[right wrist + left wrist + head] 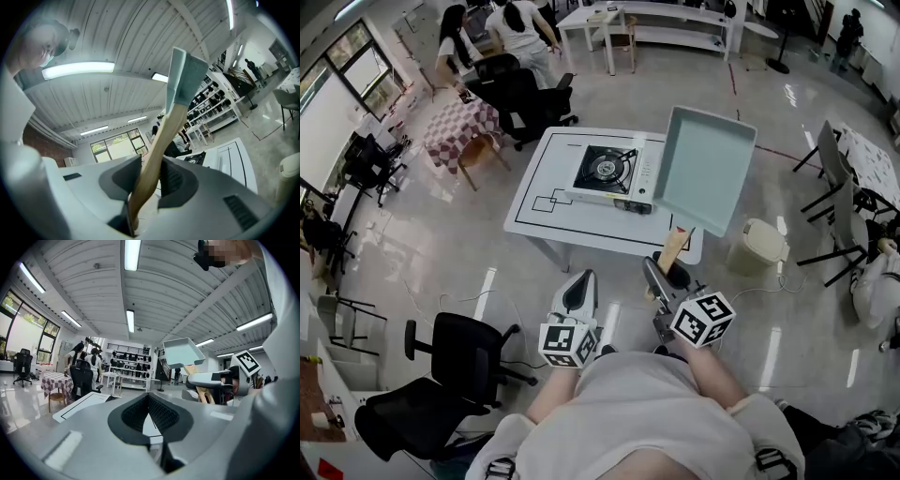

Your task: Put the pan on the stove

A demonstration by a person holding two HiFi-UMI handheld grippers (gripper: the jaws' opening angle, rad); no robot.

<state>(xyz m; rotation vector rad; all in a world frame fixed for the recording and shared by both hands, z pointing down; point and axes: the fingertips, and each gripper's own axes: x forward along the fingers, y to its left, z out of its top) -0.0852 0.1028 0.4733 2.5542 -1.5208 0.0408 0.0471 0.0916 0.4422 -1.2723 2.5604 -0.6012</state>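
Note:
A square pale-teal pan with a wooden handle hangs tilted in the air over the right end of the white table. My right gripper is shut on that handle, below the pan. In the right gripper view the handle rises between the pads to the pan. A portable gas stove with a black burner sits on the table, left of the pan. My left gripper is shut and holds nothing, near my body before the table's front edge.
Black office chairs stand at my left. A cream bin is on the floor right of the table. Folding chairs stand further right. A checkered table with a chair and people are behind on the left.

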